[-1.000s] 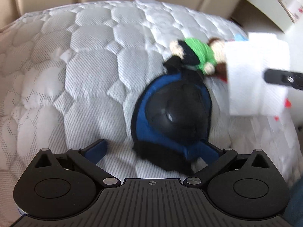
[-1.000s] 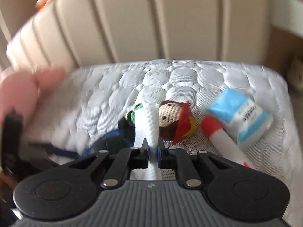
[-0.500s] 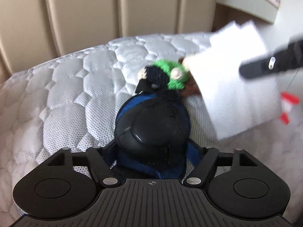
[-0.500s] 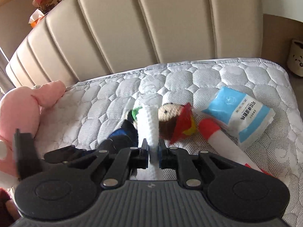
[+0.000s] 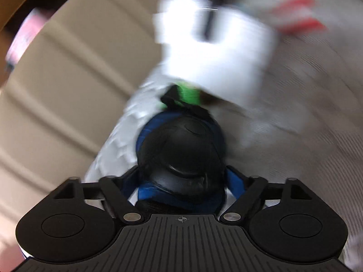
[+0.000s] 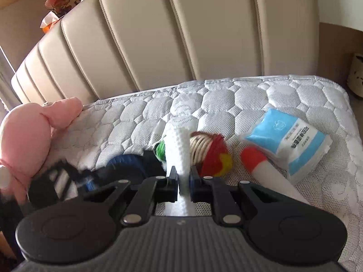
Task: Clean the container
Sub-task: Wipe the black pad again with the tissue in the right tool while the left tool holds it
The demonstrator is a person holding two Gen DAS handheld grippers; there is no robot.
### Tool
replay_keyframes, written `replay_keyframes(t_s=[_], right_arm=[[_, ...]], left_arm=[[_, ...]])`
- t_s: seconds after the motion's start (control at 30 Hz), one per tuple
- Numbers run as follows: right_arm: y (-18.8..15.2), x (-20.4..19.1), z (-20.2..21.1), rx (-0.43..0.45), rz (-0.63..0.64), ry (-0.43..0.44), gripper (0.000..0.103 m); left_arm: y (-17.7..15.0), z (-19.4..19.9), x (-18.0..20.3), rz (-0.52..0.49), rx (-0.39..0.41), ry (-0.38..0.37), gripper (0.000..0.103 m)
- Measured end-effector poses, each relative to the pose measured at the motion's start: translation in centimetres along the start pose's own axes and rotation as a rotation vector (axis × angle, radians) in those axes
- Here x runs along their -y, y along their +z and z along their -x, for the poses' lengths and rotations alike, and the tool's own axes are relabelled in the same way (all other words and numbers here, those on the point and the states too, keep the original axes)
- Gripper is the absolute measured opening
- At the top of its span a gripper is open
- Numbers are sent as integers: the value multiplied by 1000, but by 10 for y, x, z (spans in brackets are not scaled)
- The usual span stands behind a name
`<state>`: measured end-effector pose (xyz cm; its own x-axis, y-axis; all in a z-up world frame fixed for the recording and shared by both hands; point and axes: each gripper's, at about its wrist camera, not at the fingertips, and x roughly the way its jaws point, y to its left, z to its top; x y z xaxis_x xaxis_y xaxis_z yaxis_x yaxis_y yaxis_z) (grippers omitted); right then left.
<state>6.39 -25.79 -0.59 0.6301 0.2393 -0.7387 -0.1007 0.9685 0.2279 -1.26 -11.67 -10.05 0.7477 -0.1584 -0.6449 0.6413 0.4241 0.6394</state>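
Note:
The container is a black and blue rounded case [image 5: 181, 151]. My left gripper [image 5: 181, 181] is shut on it and holds it tilted up off the mattress; the view is blurred by motion. The case also shows in the right wrist view [image 6: 127, 167] at lower left. My right gripper [image 6: 183, 181] is shut on a white folded wipe [image 6: 180, 149], held upright just right of the case. The wipe shows in the left wrist view [image 5: 217, 52] as a white sheet above and behind the case.
A crocheted doll [image 6: 211, 154] in green, red and yellow lies behind the wipe. A red-capped white bottle [image 6: 265, 170] and a blue wipe packet [image 6: 288, 142] lie to the right. A pink plush toy [image 6: 29, 136] is at left. A beige headboard [image 6: 181, 34] backs the quilted mattress [image 6: 226, 99].
My left gripper closed on the case, then lifted and tilted it, swinging the view toward the headboard. My right gripper kept hold of the wipe and moved slightly nearer the case.

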Motion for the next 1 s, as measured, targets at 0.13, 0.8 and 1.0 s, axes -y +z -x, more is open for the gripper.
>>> replay_keyframes(t_s=[0.13,0.8,1.0], right_arm=[[1,1,1,15,-15,36,12],[-3,-11,-23,-112,-31,71,9],[4,-9,-1,11,22,-11,9]], left_arm=[[5,13,5,-37,-29,-48,95],[13,8,-21,230,-13,-245,102],[21,7,-18,210,-15,-347,102]])
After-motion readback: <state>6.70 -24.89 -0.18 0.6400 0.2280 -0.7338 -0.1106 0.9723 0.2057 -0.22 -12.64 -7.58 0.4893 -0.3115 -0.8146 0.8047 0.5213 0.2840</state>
